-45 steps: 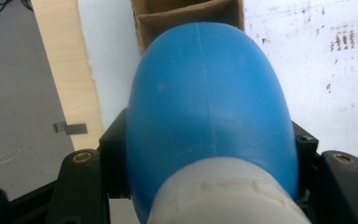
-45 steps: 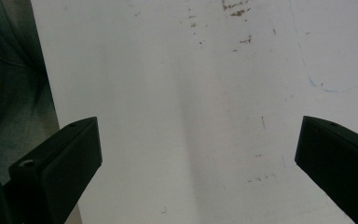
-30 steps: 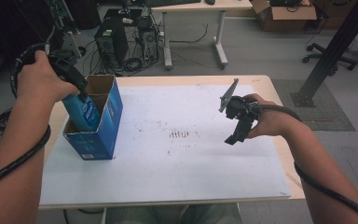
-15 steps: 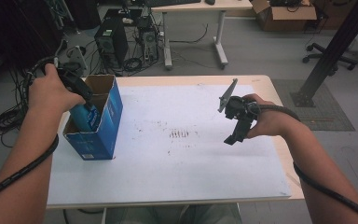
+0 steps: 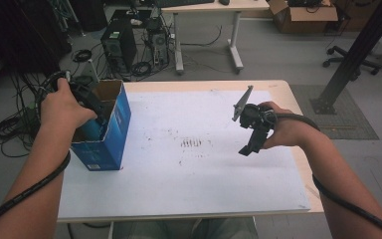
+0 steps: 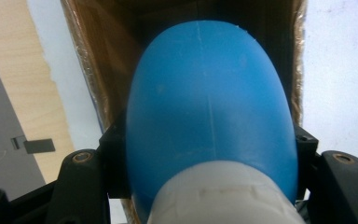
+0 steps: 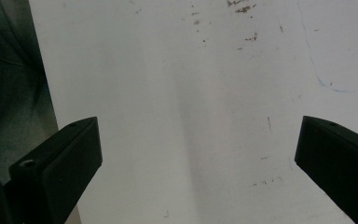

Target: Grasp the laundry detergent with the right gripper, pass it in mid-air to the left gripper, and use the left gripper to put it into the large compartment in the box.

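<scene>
The left gripper (image 5: 87, 102) has sunk into the box (image 5: 114, 129), jaws clamping the blue bottle (image 6: 209, 112)

High view down over the table (image 5: 189, 189); two claw-mounted views close above it.
</scene>
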Tool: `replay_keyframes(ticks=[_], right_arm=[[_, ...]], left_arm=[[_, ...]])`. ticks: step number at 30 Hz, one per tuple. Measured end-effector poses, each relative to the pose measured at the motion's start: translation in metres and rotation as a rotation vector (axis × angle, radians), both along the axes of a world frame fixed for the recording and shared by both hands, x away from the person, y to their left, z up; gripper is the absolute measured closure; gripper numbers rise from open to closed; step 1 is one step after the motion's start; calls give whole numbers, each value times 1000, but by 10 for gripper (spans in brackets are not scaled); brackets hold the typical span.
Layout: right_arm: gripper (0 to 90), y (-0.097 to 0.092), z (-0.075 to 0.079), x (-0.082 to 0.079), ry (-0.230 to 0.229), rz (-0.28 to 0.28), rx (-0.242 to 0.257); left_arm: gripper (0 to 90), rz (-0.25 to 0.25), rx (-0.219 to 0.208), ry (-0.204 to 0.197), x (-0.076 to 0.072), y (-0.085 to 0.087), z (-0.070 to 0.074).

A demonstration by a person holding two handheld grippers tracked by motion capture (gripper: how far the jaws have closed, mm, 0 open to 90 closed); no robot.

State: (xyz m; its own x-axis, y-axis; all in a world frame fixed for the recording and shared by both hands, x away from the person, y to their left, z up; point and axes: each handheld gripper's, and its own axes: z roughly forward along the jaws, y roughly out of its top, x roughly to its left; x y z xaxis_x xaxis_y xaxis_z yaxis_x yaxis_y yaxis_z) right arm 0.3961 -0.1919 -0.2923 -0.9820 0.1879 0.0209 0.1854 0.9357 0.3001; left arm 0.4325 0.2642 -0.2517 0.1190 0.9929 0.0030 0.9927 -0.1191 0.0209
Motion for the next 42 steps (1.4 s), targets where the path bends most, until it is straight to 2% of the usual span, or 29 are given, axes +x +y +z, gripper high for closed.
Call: replay_keyframes(ticks=[8, 19, 42], right_arm=[[6, 0, -2, 0, 0, -2, 2], [7, 1, -3, 0, 3, 0, 1], [9, 3, -5, -1, 5, 1, 1]], left_arm=[[381, 8, 0, 9, 0, 3, -14], [381, 10, -1, 21, 1, 4, -27], [380, 6, -12, 29, 1, 8, -35]])
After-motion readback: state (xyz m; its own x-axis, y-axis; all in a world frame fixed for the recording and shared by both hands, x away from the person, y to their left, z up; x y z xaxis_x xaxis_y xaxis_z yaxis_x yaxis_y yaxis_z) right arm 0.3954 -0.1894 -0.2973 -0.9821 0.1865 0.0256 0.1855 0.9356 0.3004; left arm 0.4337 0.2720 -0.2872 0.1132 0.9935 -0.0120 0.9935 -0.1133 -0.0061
